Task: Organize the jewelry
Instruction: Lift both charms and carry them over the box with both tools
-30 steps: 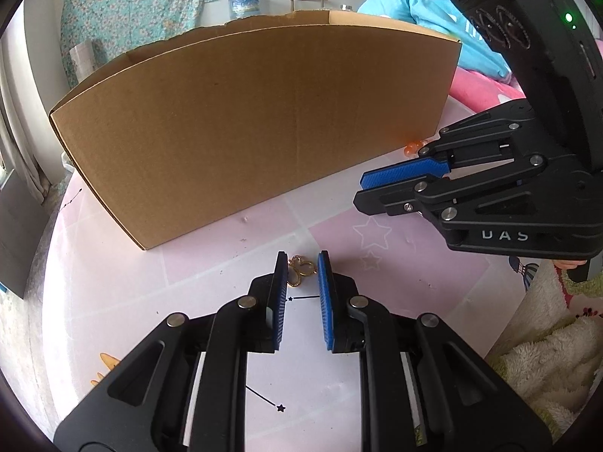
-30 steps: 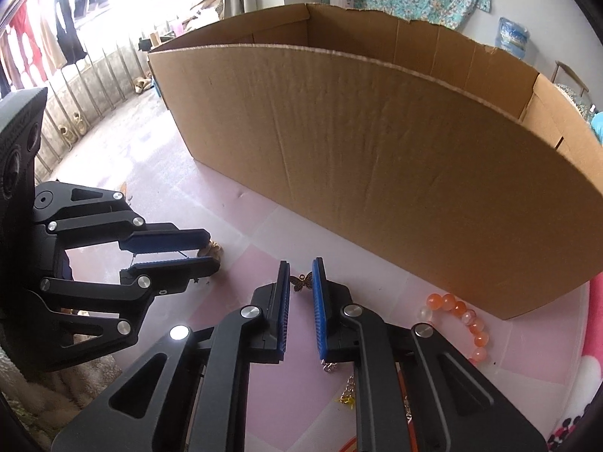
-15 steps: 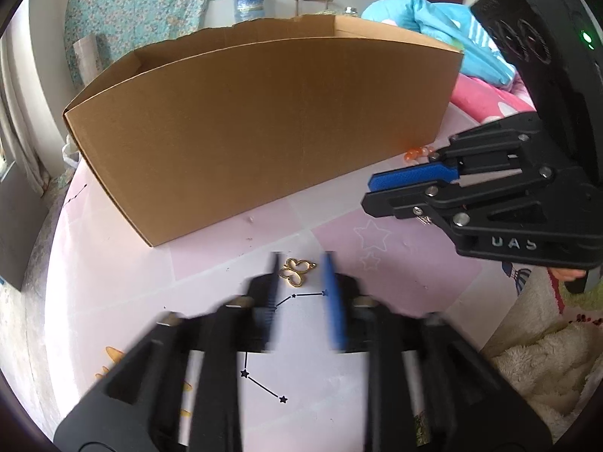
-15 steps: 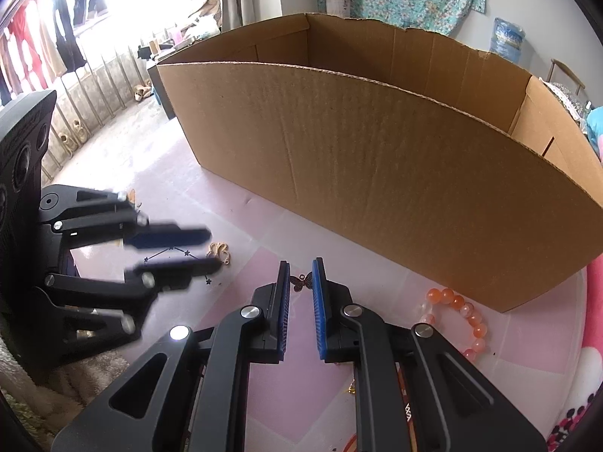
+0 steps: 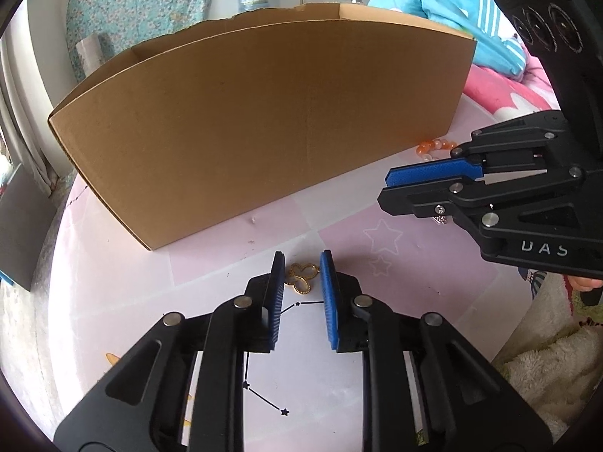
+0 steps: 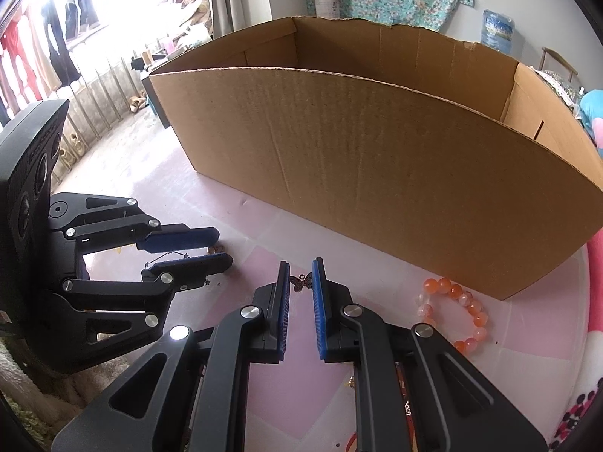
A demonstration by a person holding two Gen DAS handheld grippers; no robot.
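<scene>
The right gripper (image 6: 301, 269) points down at the pink mat (image 6: 260, 260), its blue pads narrowly apart with a small bronze butterfly charm (image 6: 302, 281) between the tips. At 9 o'clock the left gripper (image 6: 218, 246) is closing, a gold charm (image 6: 215, 249) between its tips. At 3 o'clock lies an orange bead bracelet (image 6: 452, 310). At 12 o'clock stands an open cardboard box (image 6: 377, 180).

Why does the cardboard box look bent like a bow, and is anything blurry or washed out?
Left wrist view: the fisheye lens bows the cardboard box; everything is sharp, including the gold charm. Right wrist view: same bulge; the window area at upper left is overexposed; the bead bracelet stays crisp.
</scene>
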